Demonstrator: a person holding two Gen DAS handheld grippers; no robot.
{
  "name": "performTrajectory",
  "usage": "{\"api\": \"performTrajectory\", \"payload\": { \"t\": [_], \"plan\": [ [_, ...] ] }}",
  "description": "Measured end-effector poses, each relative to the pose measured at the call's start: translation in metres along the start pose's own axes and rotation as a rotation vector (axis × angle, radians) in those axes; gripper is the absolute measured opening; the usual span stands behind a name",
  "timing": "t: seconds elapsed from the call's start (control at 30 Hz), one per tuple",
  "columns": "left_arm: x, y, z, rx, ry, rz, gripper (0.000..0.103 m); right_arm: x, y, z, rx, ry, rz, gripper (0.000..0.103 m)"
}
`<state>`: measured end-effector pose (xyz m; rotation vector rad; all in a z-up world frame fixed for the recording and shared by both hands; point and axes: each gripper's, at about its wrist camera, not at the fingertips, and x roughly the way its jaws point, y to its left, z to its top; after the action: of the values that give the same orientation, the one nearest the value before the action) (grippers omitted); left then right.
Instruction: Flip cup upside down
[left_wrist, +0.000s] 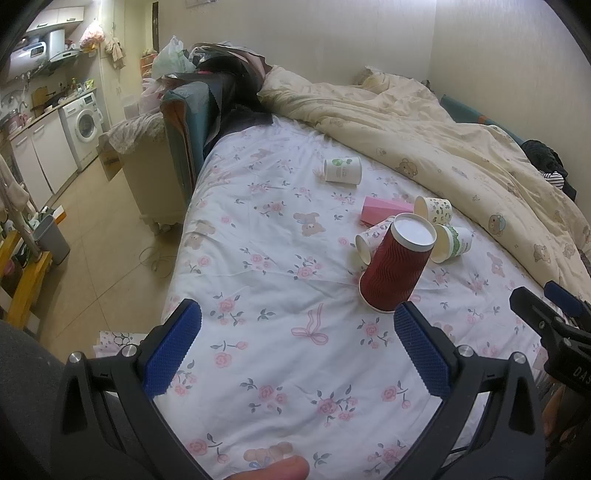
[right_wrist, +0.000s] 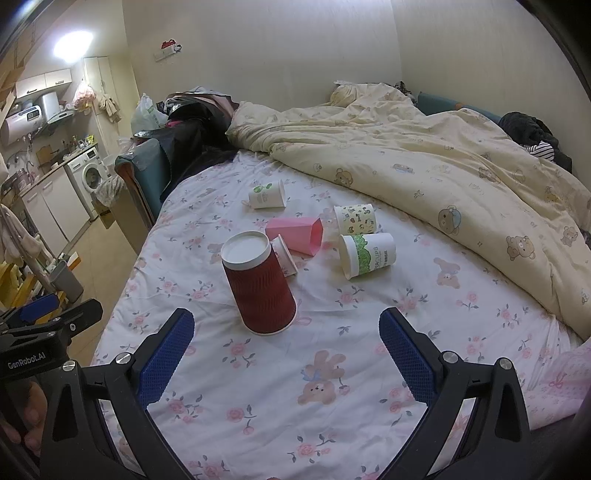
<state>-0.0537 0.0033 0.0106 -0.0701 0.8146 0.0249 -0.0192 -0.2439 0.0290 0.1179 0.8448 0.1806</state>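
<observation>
On the flowered sheet (right_wrist: 258, 406), just ahead of both grippers, the red cup (right_wrist: 260, 284) stands mouth down, its white base (right_wrist: 245, 249) up and its axis close to vertical, leaning a little in both views. It looks already inverted, so I judge this flip done, or else the red cup is not the one meant; the pictures cannot settle that.

From the right gripper (right_wrist: 286, 350) the red cup lies forward and slightly left of the gap between the blue pads (right_wrist: 166, 354). From the left gripper (left_wrist: 295, 347) it lies forward and well to the right, its rim just beyond the right-hand pad (left_wrist: 421, 350). The right gripper seems the nearer and better lined up. Both grippers are spread wide and hold nothing.

Behind the red cup, touching or nearly touching it, a small patterned cup (right_wrist: 284, 254) lies on its side. Beyond that lies a pink cup (right_wrist: 295, 234), also toppled, mouth to the right. Right of these a green-banded cup (right_wrist: 367, 254) lies on its side, with a bear-print cup (right_wrist: 354, 219) just behind it. A white cup (right_wrist: 266, 195) lies further back, apart from the cluster.

If another flip is due, these lying cups have horizontal axes, so a grip across the wall and a quarter turn would be called for. The soft sheet may let an upended cup tip.

A cream quilt (right_wrist: 424, 166) covers the bed's far right.
</observation>
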Motion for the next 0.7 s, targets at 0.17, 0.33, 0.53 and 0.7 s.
{"api": "performTrajectory", "payload": {
  "t": [0.17,0.33,0.53,0.7],
  "plan": [
    [-0.0008,0.0004,0.0003,0.003,-0.003,-0.006,0.103,-0.0001,-0.0002,-0.0001,0.001,-0.004,-0.001,0.102],
    [0.0004,-0.0007,0.0007,0.007,-0.003,-0.010,0.103,0.0002,-0.0002,-0.0011,-0.004,0.001,-0.004,0.102],
    [0.0002,-0.0007,0.0007,0.010,-0.004,-0.009,0.103,0.0014,0.0003,-0.0024,0.001,0.000,-0.002,0.102],
    [0.0016,-0.0003,0.0019,0.011,-0.003,-0.010,0.103,0.0011,0.0000,-0.0025,0.001,-0.002,-0.003,0.102]
  ]
}}
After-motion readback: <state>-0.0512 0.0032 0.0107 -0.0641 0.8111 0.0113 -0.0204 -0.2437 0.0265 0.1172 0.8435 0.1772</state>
